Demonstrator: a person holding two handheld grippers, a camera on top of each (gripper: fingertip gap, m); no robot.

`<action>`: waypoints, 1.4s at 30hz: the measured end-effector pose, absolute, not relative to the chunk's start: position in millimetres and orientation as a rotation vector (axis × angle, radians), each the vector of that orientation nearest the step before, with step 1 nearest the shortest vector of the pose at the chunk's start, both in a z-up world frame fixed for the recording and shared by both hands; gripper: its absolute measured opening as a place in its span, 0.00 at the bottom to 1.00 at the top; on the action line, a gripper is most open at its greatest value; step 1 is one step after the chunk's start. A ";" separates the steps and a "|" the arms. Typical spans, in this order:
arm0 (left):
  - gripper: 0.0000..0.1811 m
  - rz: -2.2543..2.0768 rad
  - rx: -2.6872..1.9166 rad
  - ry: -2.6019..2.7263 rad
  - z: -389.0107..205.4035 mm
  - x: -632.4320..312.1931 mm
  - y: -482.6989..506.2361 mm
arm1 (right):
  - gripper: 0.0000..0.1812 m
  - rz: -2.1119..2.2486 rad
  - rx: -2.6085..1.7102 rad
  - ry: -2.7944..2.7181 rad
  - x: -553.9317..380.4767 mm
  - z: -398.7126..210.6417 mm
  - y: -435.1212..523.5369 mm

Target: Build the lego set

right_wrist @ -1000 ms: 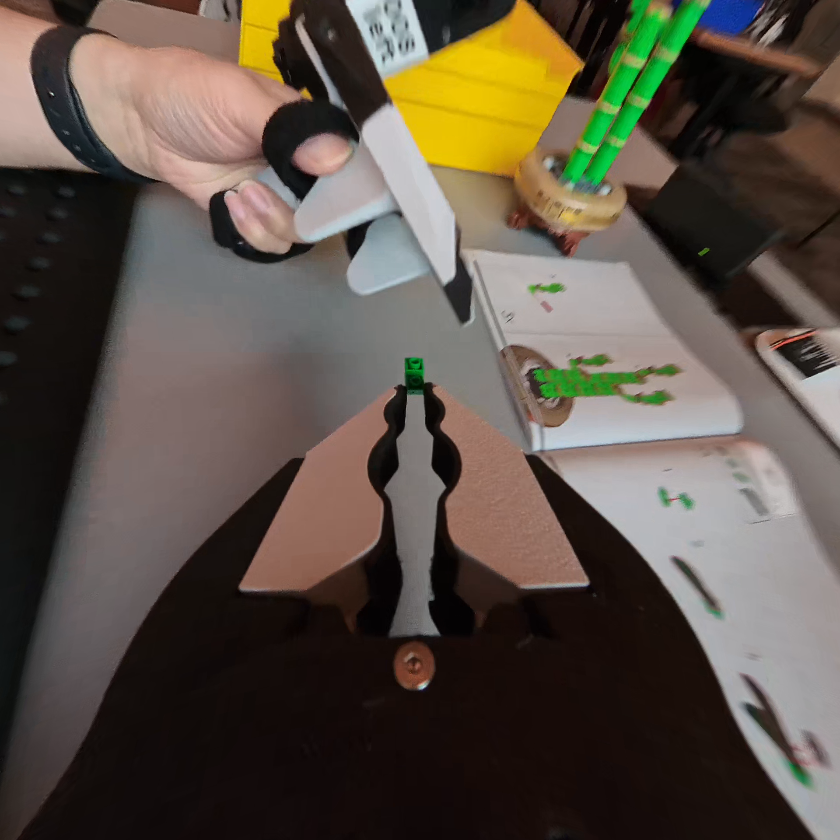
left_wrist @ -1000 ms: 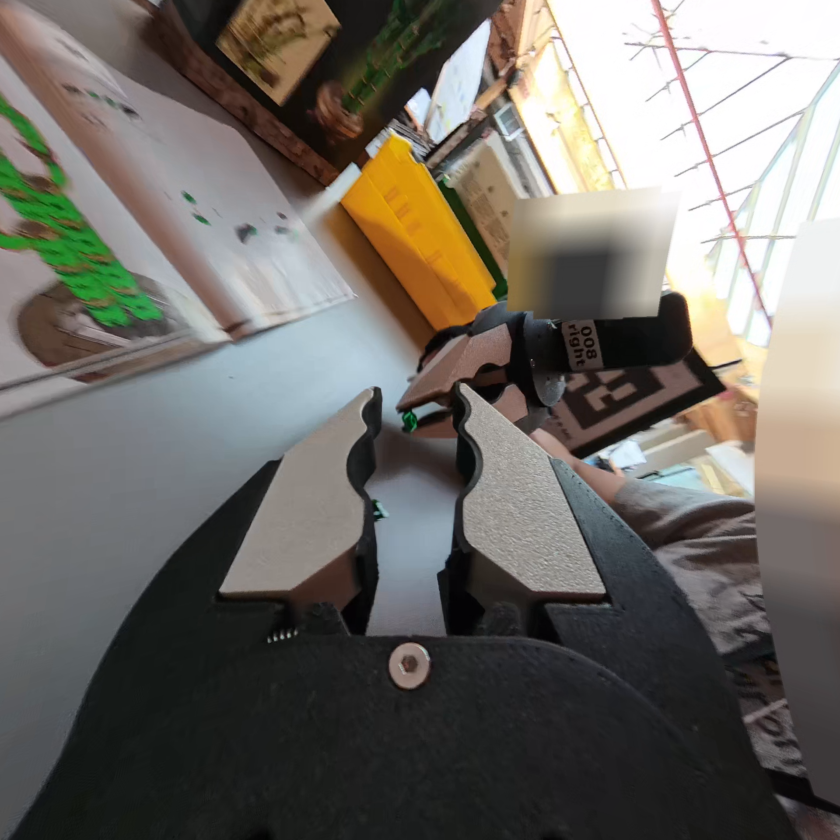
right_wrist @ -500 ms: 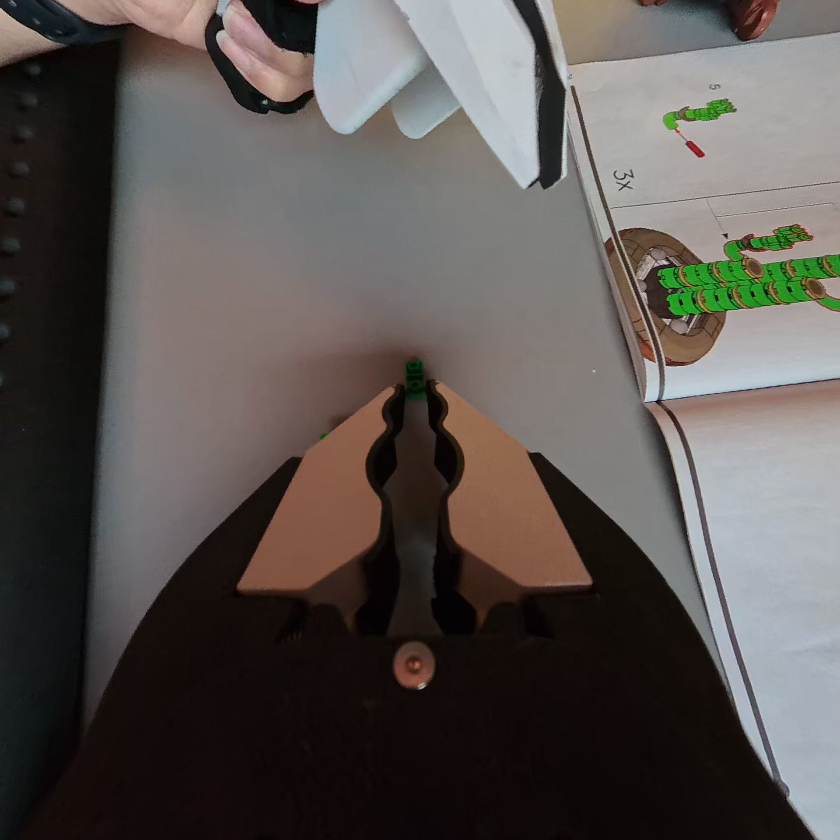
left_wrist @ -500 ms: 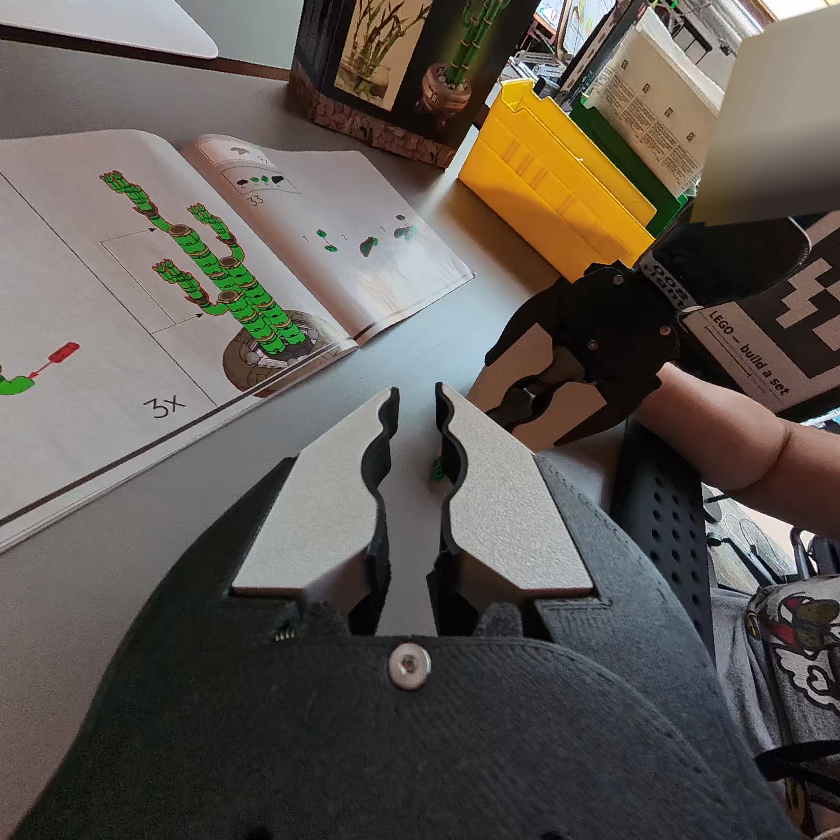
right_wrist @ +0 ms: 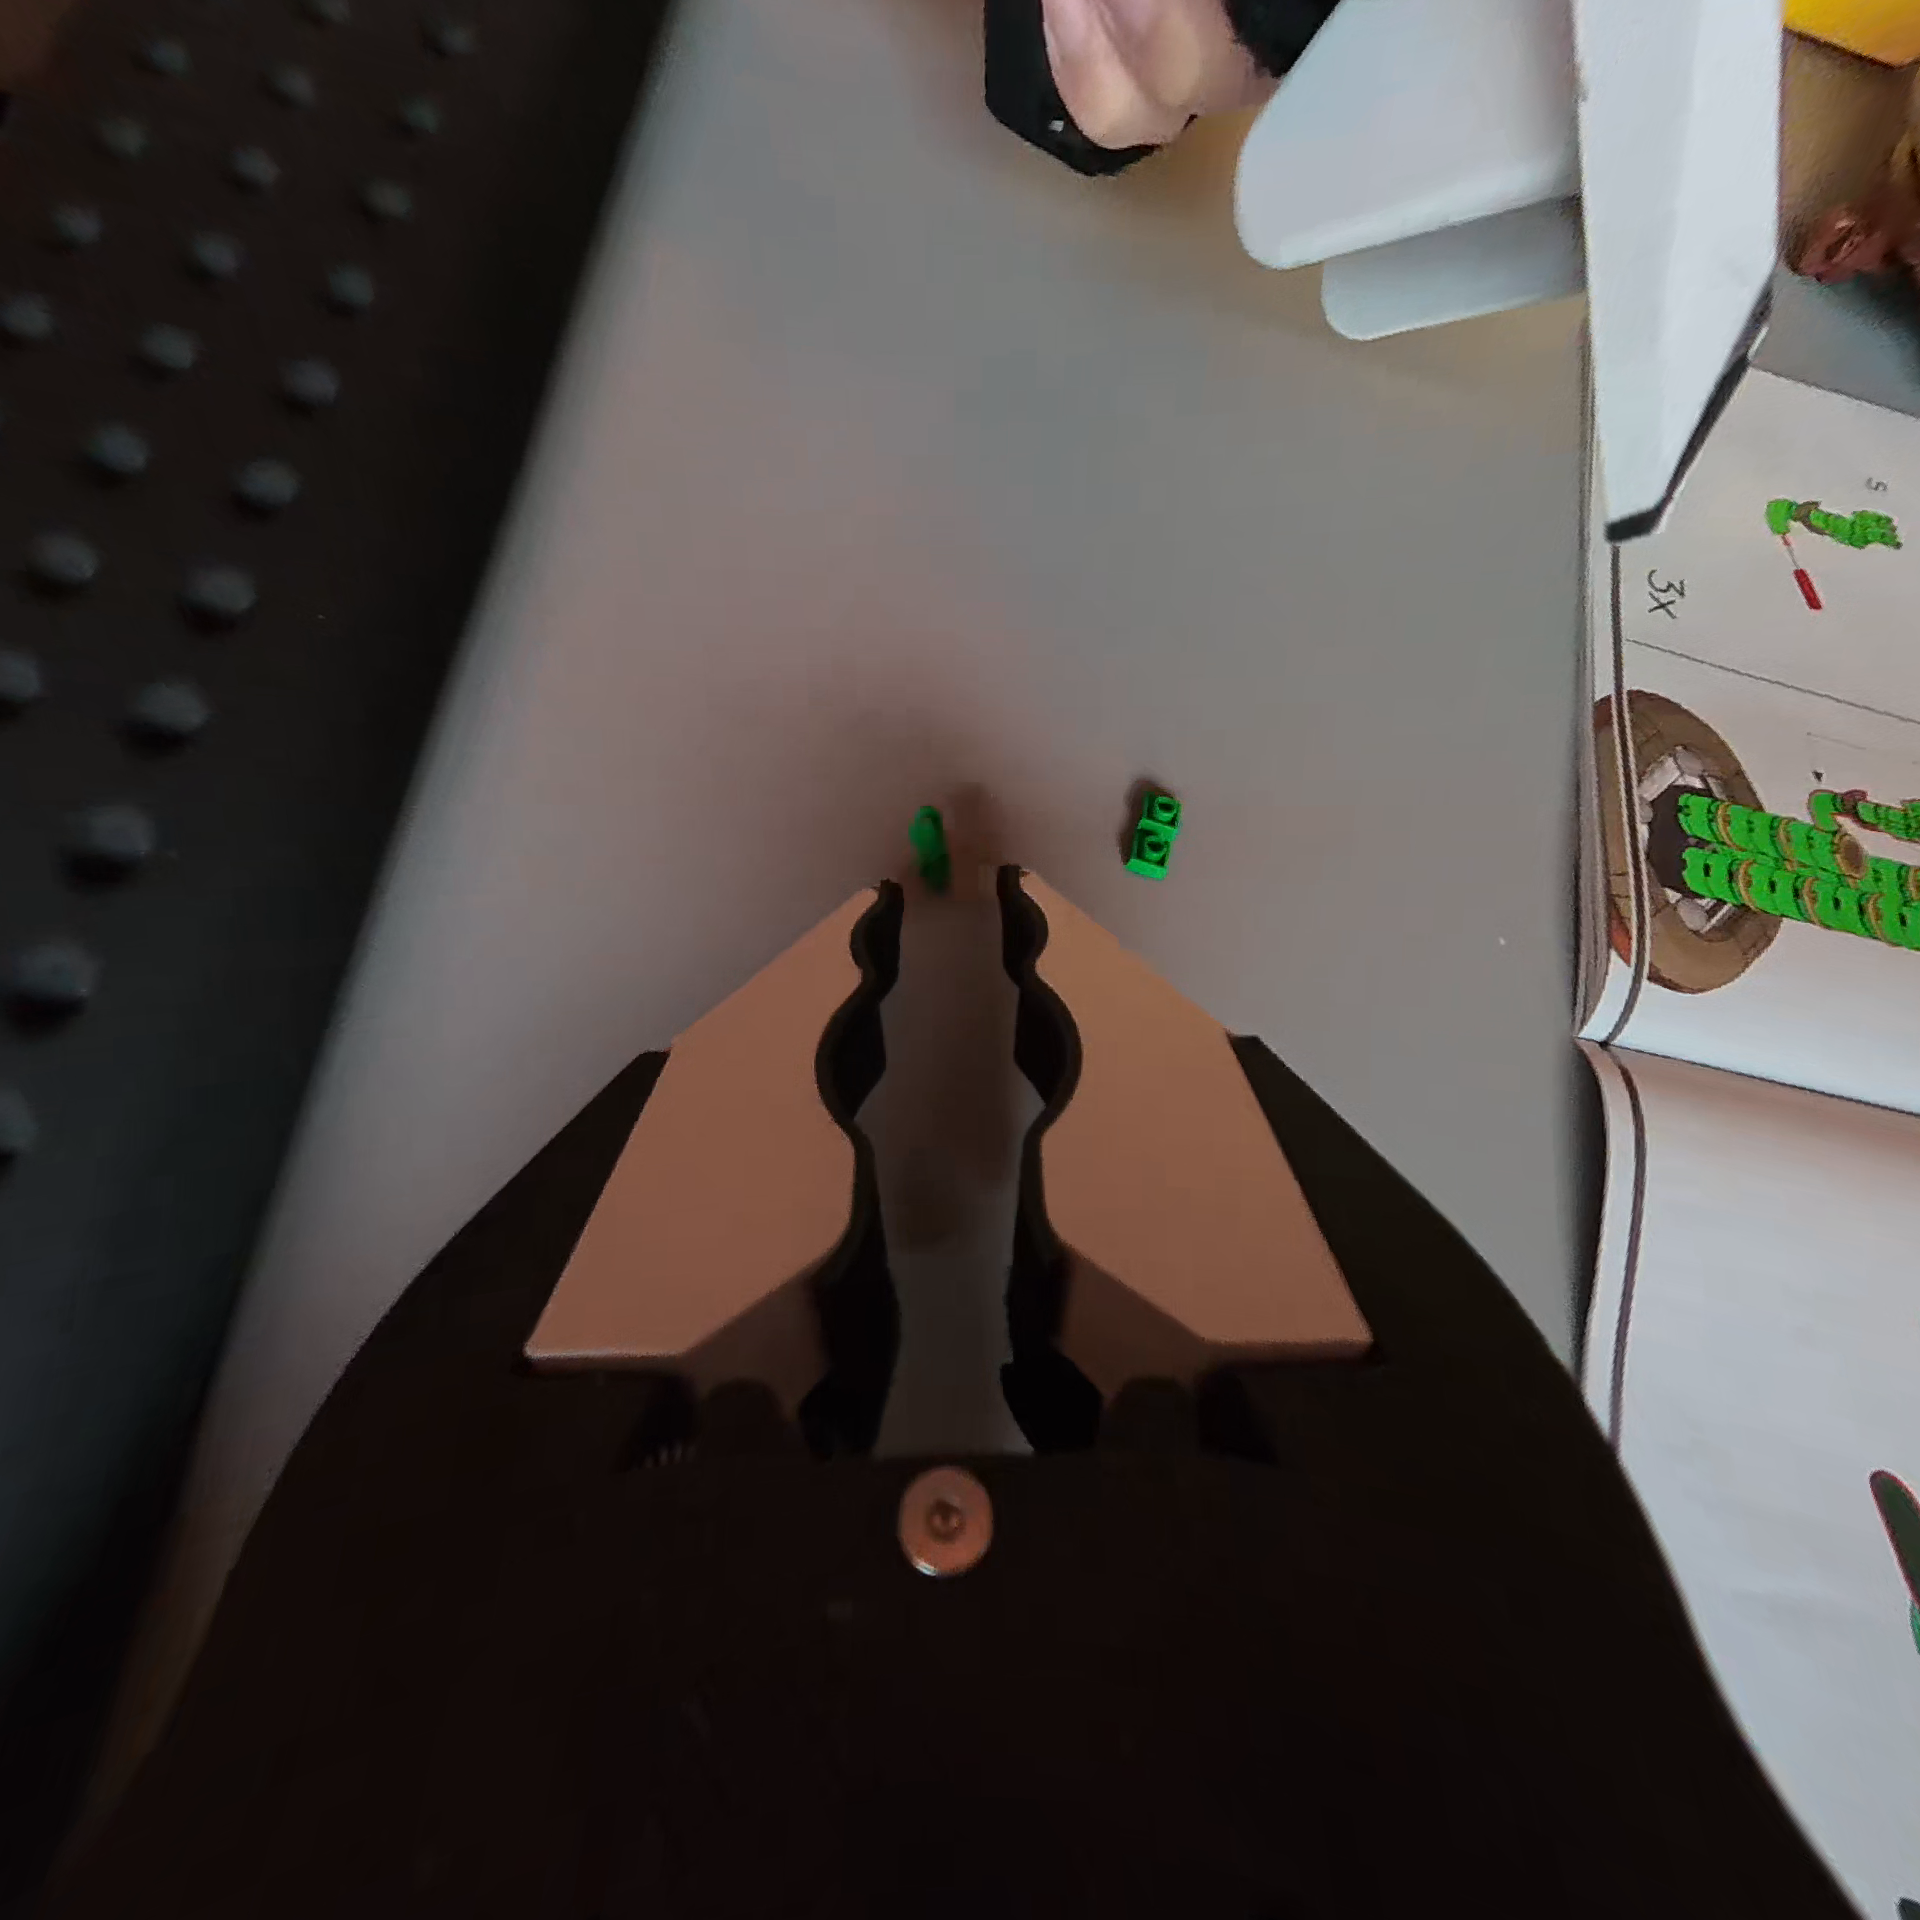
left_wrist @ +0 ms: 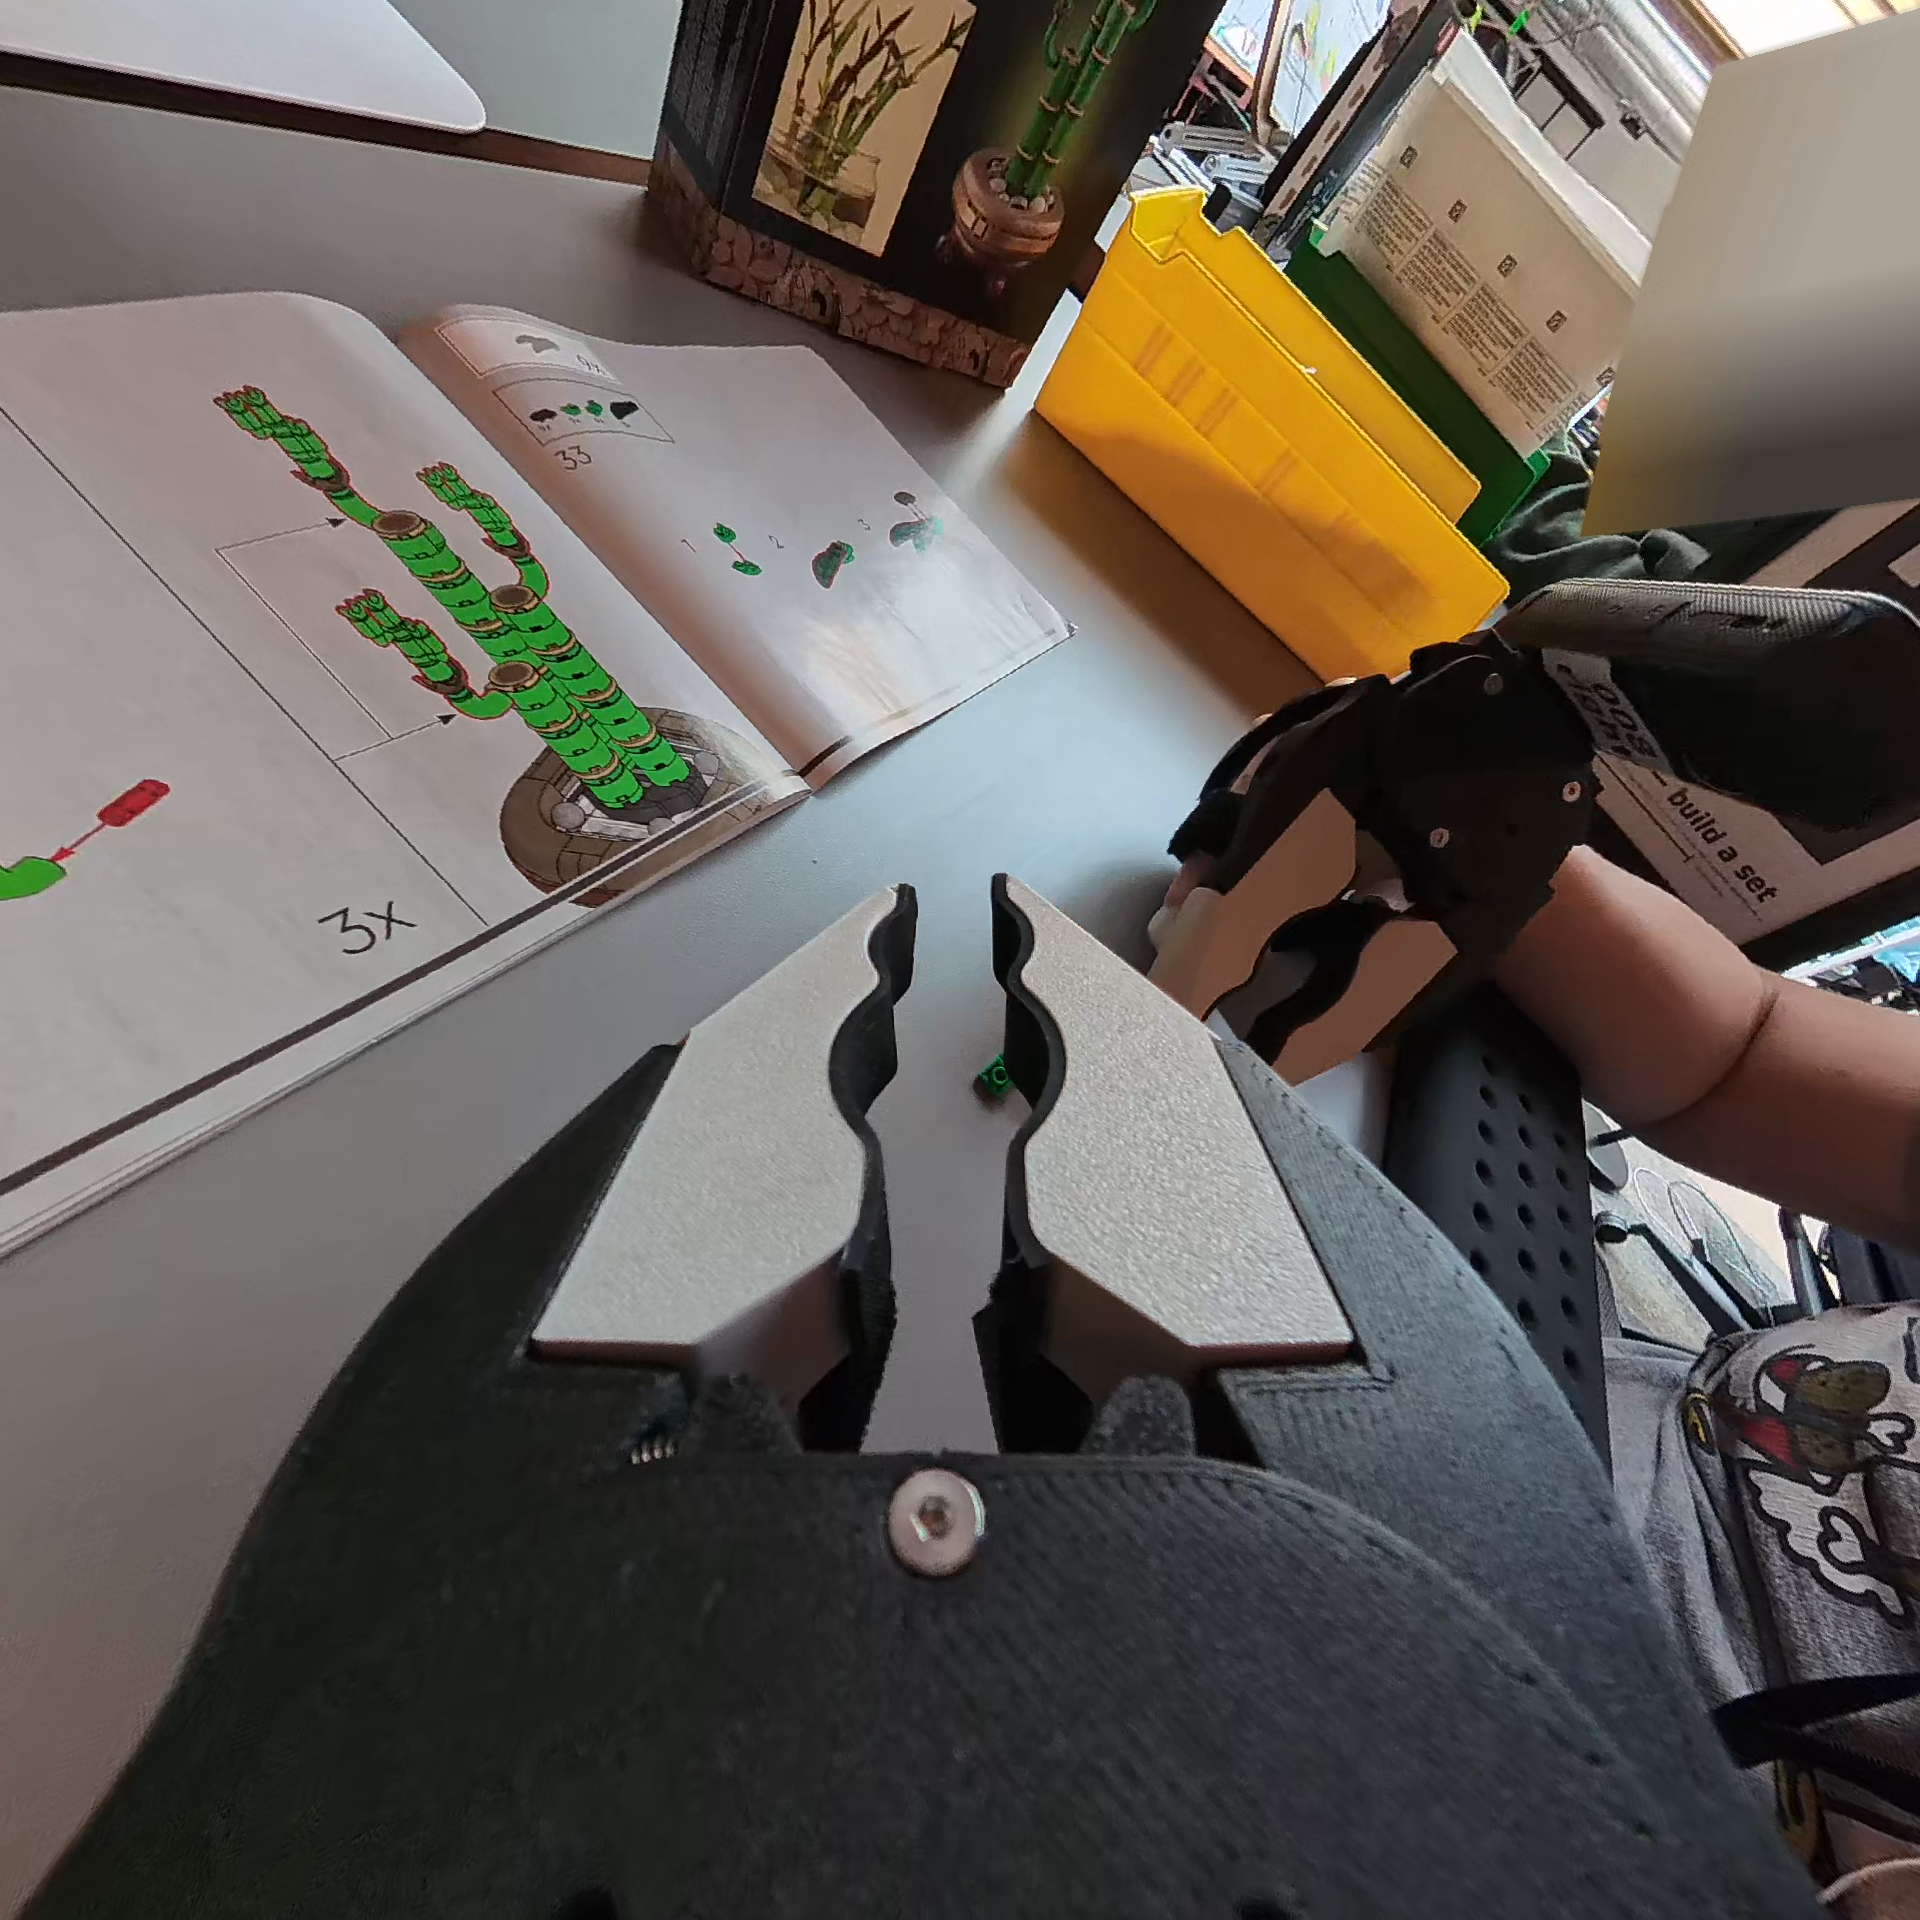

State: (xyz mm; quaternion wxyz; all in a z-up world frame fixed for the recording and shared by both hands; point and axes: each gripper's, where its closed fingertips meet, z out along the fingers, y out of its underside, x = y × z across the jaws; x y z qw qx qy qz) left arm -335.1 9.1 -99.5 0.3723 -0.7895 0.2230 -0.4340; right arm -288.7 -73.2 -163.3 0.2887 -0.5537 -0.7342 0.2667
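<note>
Currently both tongs stand narrowly parted and empty. Right tongs [right_wrist: 948, 883] hover over two green bricks [right_wrist: 1151, 850] lying loose on the table [right_wrist: 1039, 520], left of the manual [right_wrist: 1766, 883], apparently released for re-gripping; left tongs [left_wrist: 954, 904] wait nearby.

The left wrist view looks low and slantwise across the grey table [left_wrist: 156, 1351] past the left gripper [left_wrist: 954, 902], toward the open booklet [left_wrist: 260, 831] ahead on its left and the yellow bin [left_wrist: 1247, 499] beyond. The right wrist view looks almost straight down, close over the table, past the right gripper [right_wrist: 948, 883]. Both share the booklet, the table and probably one small green piece [left_wrist: 994, 1075] [right_wrist: 1151, 850].
</note>
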 end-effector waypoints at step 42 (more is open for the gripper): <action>0.22 -0.378 -1.375 1.001 -38.3 -289.3 -35.0 | 0.02 2.208 -1.617 -0.506 -295.5 -32.1 -24.8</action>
